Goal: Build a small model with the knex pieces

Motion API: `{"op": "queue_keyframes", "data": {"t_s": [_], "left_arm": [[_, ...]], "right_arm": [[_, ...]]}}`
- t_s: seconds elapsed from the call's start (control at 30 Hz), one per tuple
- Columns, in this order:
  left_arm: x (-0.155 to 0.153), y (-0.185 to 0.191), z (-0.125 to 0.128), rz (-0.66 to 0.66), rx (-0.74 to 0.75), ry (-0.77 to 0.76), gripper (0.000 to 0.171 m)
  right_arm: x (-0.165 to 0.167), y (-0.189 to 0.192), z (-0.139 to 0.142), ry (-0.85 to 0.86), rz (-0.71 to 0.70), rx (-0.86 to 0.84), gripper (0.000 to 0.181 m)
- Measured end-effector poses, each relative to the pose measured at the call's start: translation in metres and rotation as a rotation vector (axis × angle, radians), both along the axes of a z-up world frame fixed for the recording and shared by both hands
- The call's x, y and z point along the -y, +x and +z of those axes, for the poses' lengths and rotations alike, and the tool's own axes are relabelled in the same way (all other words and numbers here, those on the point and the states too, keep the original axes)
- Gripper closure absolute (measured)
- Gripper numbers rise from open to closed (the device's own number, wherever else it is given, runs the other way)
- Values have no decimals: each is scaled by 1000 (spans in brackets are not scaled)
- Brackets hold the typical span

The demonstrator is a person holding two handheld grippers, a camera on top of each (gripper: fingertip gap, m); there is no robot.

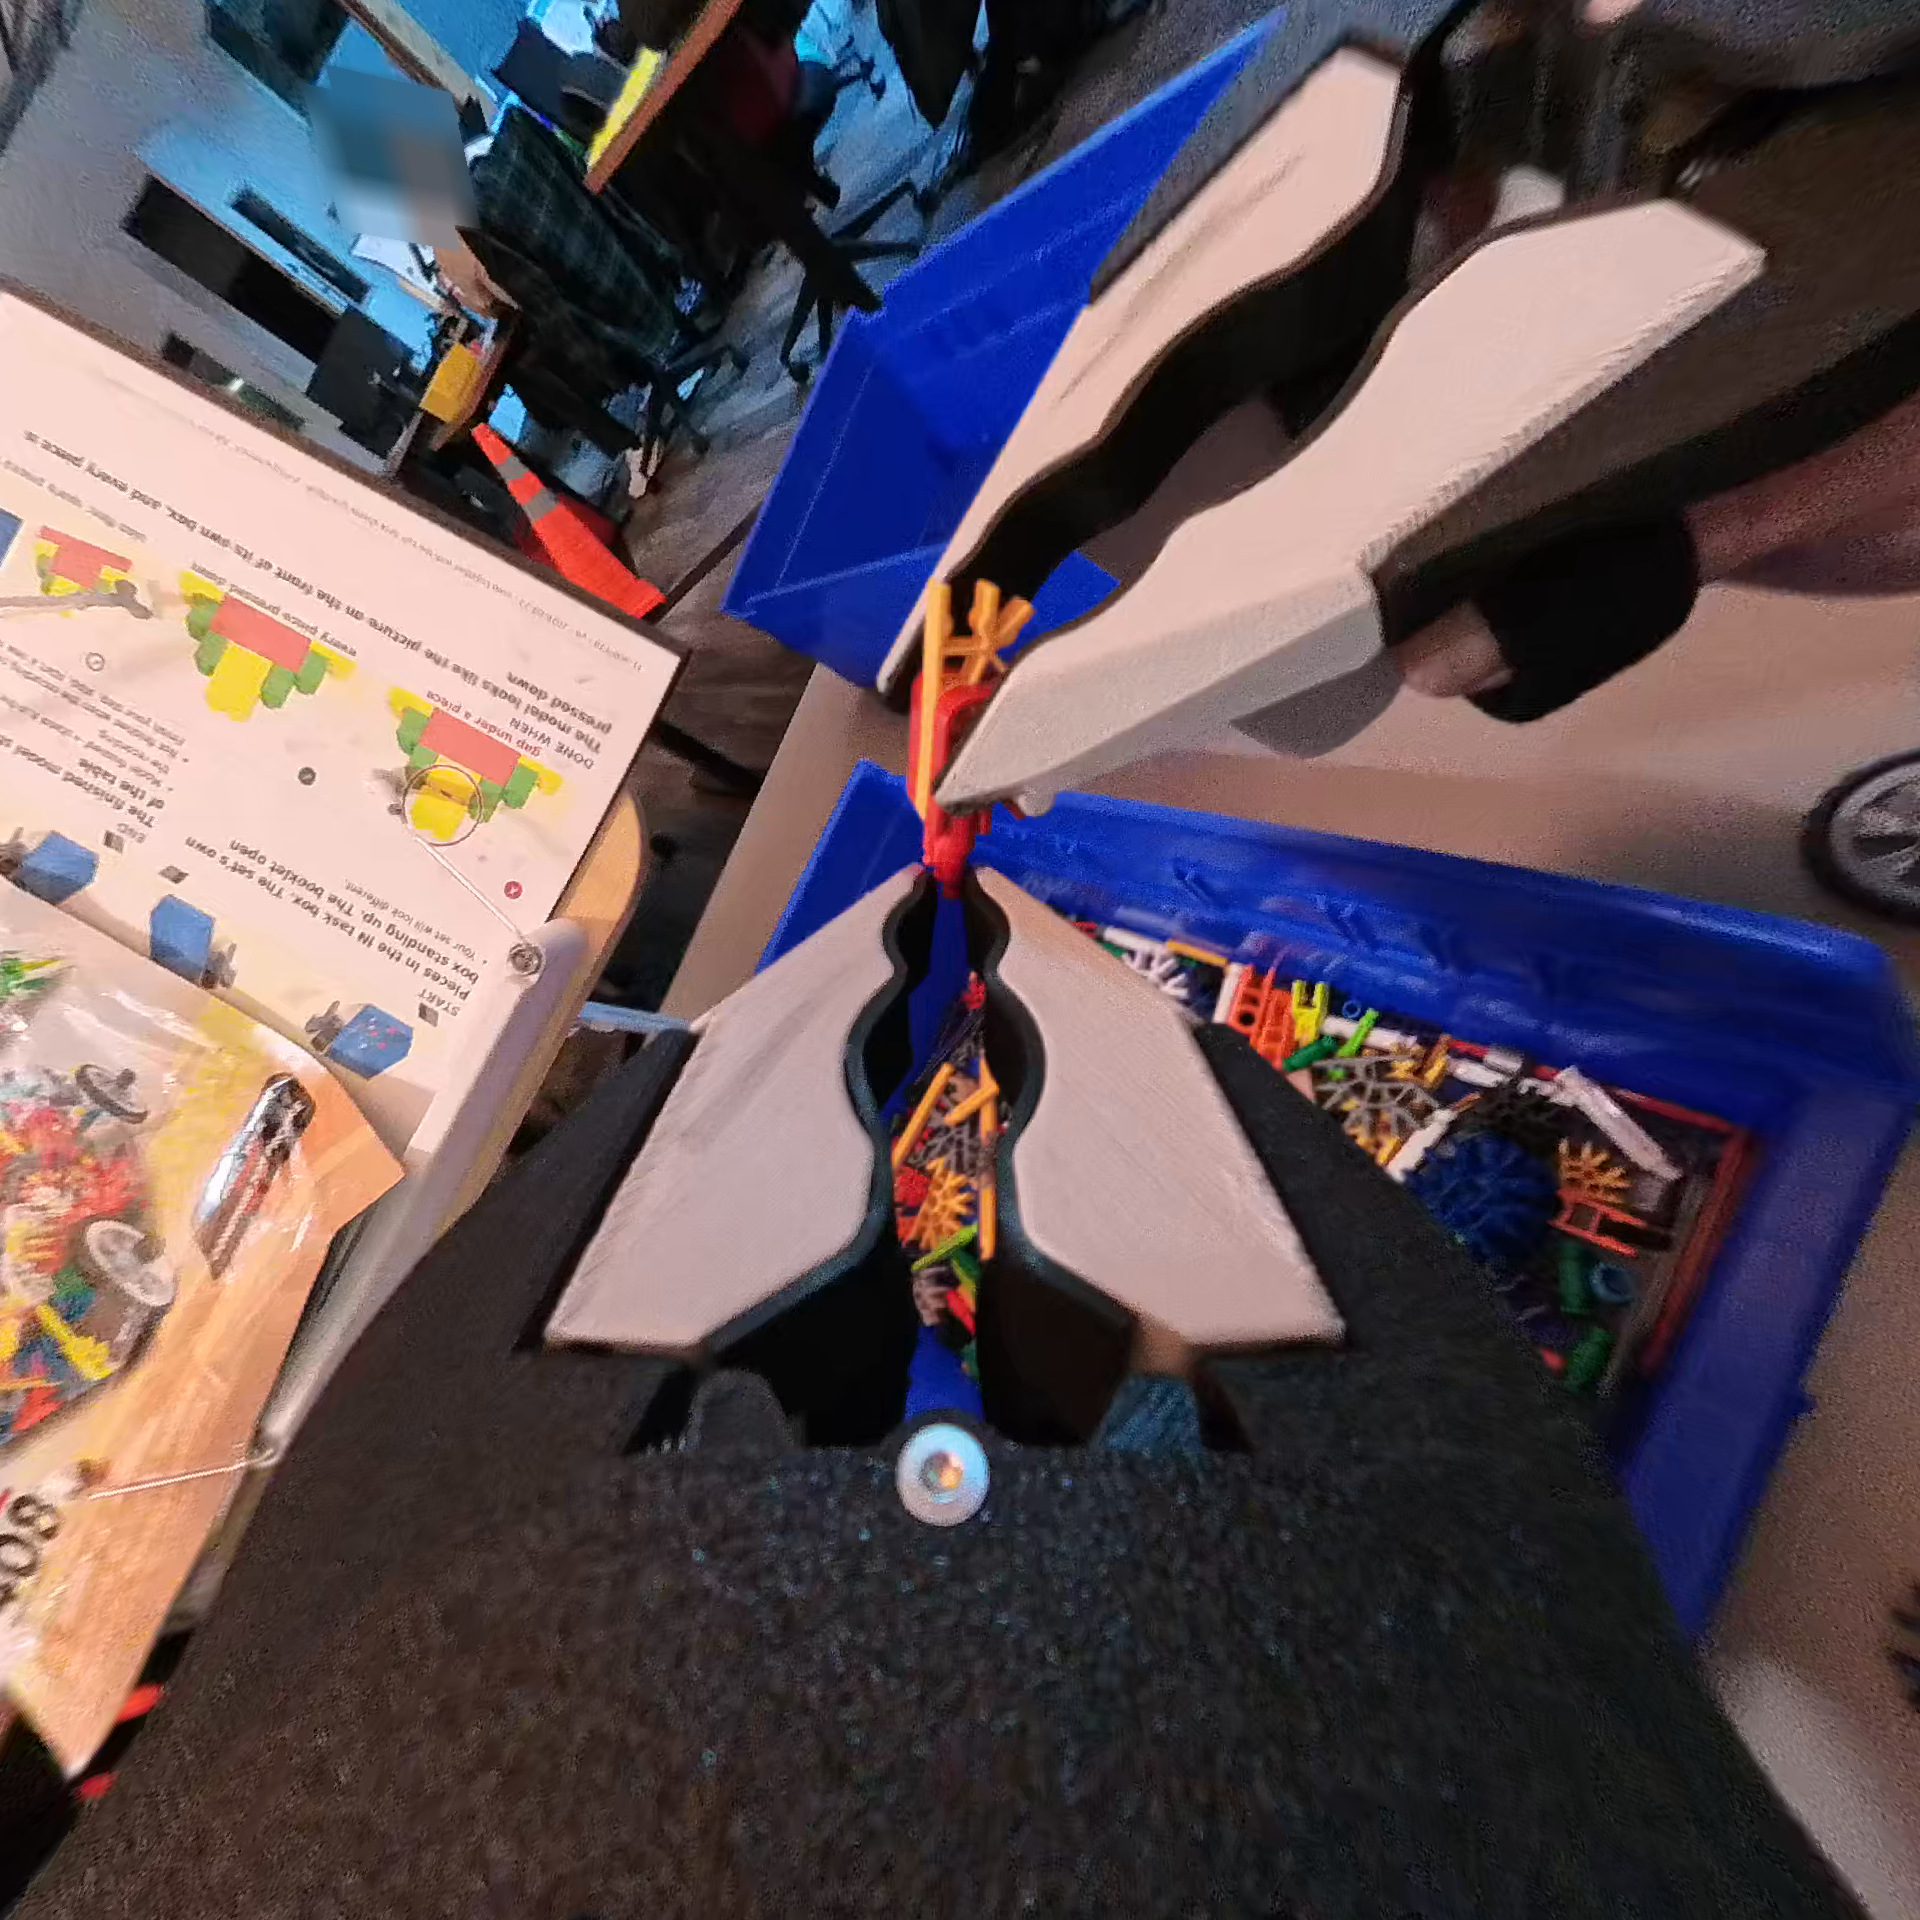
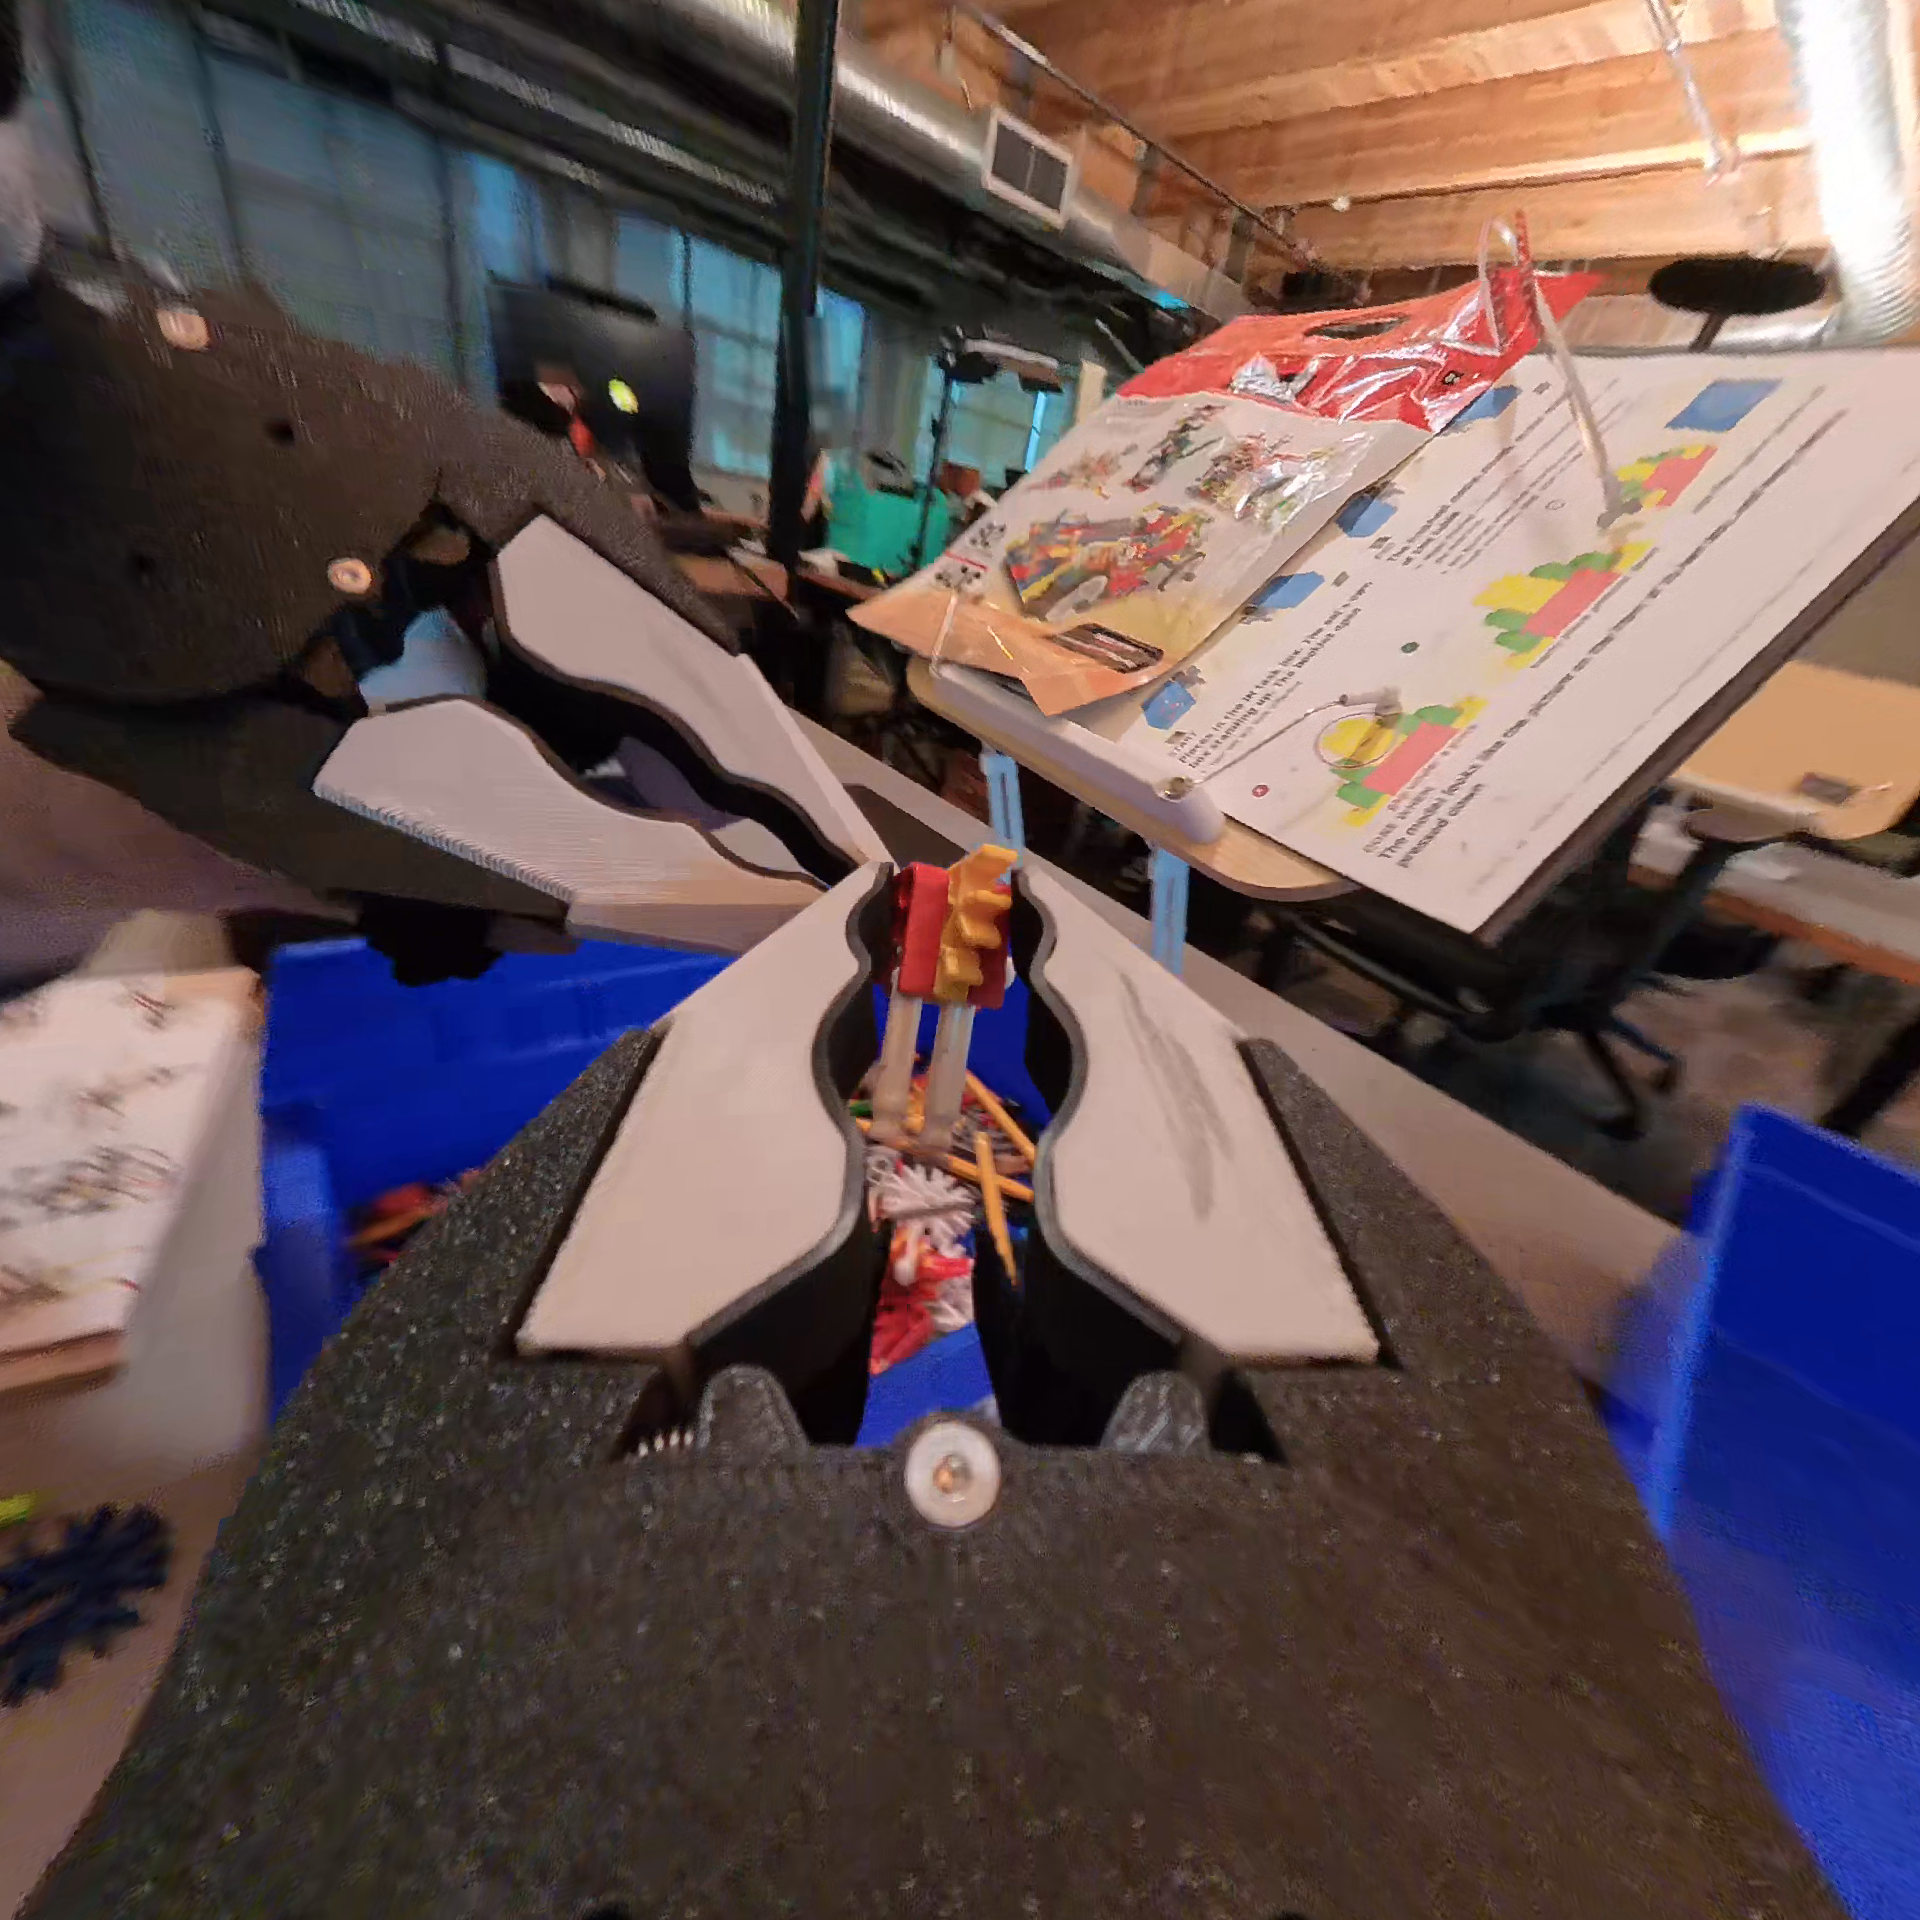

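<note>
You are holding a small assembly of construction-toy pieces (image 2: 951, 935) between the two tools, above the blue bin (image 1: 1766, 1351) that is full of loose colourful pieces. Your right tool (image 2: 948, 888) is clamped on its red and yellow connectors, and two pale rods are hanging down from them. Your left tool (image 1: 948, 878) is pinching together on the red end of the same assembly (image 1: 951, 727), tip almost against tip with the other tool. I think you are holding it from both sides so that one tool is steadying it while the other is pressing a piece.

The left wrist view is showing the bin's contents and the yellow rod with the orange connector higher up; the right wrist view is not showing these clearly. The right wrist view is showing better the tilted instruction board (image 2: 1455, 675) with a packet (image 2: 1195, 520) clipped on it, standing beside the surface (image 2: 1403, 1122), and a second blue bin (image 2: 1818, 1351) at the right edge.
</note>
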State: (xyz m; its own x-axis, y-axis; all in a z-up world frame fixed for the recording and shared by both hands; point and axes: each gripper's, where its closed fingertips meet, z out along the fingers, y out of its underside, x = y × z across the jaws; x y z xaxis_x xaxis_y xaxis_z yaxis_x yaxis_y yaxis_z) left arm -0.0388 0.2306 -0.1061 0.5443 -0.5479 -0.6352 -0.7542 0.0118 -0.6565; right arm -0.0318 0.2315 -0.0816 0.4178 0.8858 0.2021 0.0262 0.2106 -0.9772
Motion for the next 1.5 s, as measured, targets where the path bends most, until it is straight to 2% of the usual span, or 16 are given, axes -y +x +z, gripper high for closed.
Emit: {"op": "queue_keyframes", "data": {"t_s": [0.13,0.3,0.37,0.47,0.53,0.57,0.77,0.83,1.17,1.37,1.5], "left_arm": [[10,9,9,-78,120,-58,155],[16,16,19,-122,131,-11,153],[16,18,19,-116,113,11,151],[14,16,27,-84,118,66,151],[10,10,32,-50,147,78,136],[10,9,32,-57,157,69,134],[14,16,25,-127,97,85,162],[15,19,25,-141,103,92,164],[14,6,40,-118,126,157,165],[13,5,39,-117,107,177,165],[8,3,35,-97,113,159,163]], "right_arm": [[0,7,9,-125,89,-133,161],[-4,16,19,-291,185,-282,161],[-5,17,18,-380,240,-327,160],[-6,19,18,-426,274,-366,160],[-1,17,19,-450,323,-368,160],[3,16,20,-459,353,-366,161],[14,8,14,-550,465,-350,160],[15,9,14,-582,494,-363,160],[13,15,15,-571,482,-346,156],[18,12,11,-529,478,-291,162],[15,11,12,-438,394,-258,163]]}}
